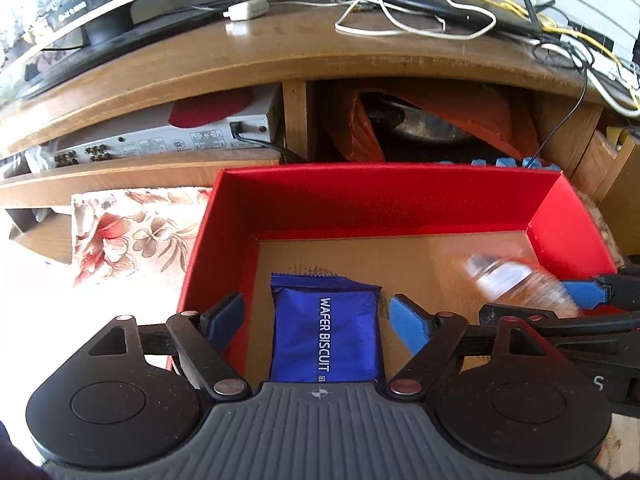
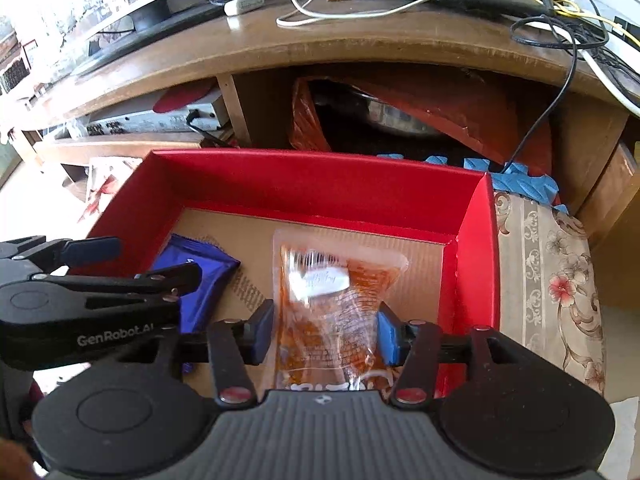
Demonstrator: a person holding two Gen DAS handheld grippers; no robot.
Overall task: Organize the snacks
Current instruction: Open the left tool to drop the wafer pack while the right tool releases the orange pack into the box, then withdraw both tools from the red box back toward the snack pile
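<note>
While the blue wafer packet (image 1: 326, 332) lies in the red box (image 1: 384, 196) between the spread left claw (image 1: 320, 320), the right claw (image 2: 322, 332) brackets the clear orange snack bag (image 2: 332, 300), barely parted, so both snacks look nearly delivered.

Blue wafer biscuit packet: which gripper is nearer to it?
Left. The left gripper straddles the wafer biscuit packet, pads clear of it. The right gripper sits beside it, around the clear orange snack bag in the red box.

Blue wafer biscuit pack (image 1: 326, 332) and clear orange-filled packet (image 2: 332, 312) lie flat in red box (image 1: 384, 196)
</note>
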